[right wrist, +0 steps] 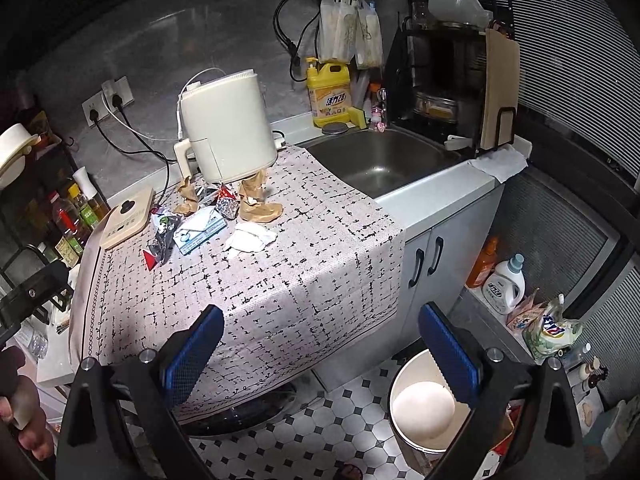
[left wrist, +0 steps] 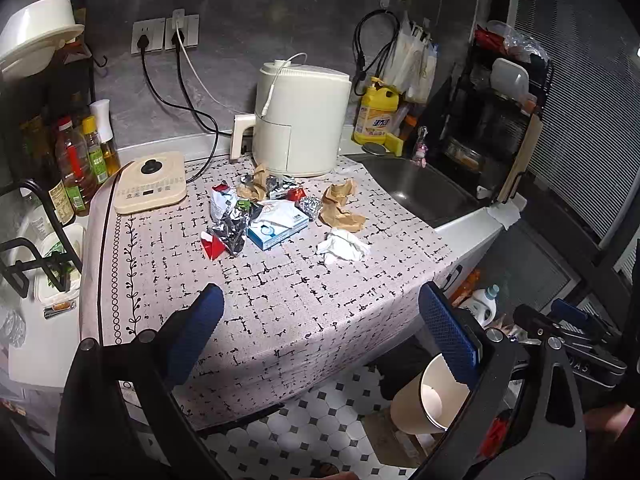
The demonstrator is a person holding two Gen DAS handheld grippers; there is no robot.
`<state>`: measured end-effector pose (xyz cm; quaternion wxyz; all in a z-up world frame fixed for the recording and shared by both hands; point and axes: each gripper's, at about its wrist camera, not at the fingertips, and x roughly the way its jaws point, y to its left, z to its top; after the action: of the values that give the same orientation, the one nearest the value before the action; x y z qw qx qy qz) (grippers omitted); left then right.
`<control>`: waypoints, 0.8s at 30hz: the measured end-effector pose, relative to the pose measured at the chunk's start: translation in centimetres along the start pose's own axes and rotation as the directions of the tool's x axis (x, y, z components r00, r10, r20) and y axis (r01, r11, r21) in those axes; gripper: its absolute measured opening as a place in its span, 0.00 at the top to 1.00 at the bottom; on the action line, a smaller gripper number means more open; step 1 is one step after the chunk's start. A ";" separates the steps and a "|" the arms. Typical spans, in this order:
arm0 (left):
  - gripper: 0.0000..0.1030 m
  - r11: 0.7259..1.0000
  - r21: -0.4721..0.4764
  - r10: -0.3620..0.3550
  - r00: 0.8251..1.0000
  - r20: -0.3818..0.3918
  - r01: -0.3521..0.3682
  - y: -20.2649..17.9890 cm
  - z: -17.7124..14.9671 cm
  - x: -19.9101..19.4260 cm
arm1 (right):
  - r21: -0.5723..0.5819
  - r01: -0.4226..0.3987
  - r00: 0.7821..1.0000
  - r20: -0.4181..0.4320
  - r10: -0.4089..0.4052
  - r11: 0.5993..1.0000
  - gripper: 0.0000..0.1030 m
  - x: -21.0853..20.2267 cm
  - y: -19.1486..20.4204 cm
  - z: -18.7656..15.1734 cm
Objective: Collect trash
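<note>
**Trash heaped mid-counter, bin waiting on the floor**

Across the counter, a patterned cloth (left wrist: 280, 300) covers the worktop and hangs over its front edge, probably to protect the surface. At the back stands a cream air fryer (left wrist: 300, 120), close to the wall sockets its cable needs. Beside it on the right lies the sink (right wrist: 384, 160).

Below the counter edge, a pale bin (right wrist: 424, 400) stands open on the tiled floor, within easy reach for dropping things.

Just in front of the fryer the trash clusters: crumpled brown paper (left wrist: 340, 208), a blue-and-white box (left wrist: 276, 226), a white tissue wad (left wrist: 344, 246), a foil ball (left wrist: 310, 206) and a red wrapper (left wrist: 212, 246).

Left gripper (left wrist: 320, 332) and right gripper (right wrist: 320, 352) hover near the front edge, jaws spread wide and empty, well apart from the pile, seemingly ready for a first pick.
</note>
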<state>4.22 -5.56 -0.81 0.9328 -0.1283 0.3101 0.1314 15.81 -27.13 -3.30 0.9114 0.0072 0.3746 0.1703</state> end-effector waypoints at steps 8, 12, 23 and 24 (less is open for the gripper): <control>0.06 0.999 -0.021 0.028 0.999 -0.025 -0.028 0.6 0.3 0.8 | -0.012 -0.024 0.999 -0.020 0.024 1.000 0.07 1.2 0.5 0.6; 0.06 0.999 -0.020 0.040 0.998 -0.042 -0.041 1.3 0.7 1.9 | -0.012 -0.039 0.999 -0.030 0.038 0.999 0.07 2.3 1.2 1.1; 0.06 0.996 -0.085 -0.008 0.996 -0.091 0.001 6.8 2.9 9.1 | 0.004 -0.025 0.998 -0.061 0.025 1.000 0.08 7.3 2.9 3.9; 0.08 0.996 -0.093 -0.017 0.995 -0.098 0.008 7.5 3.2 9.9 | 0.003 -0.022 0.997 -0.067 0.023 1.000 0.08 8.0 3.1 4.2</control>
<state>11.18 4.09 -5.60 0.9101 -0.1797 0.3486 0.1335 23.07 -21.15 -5.26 0.8963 0.0065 0.4052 0.1803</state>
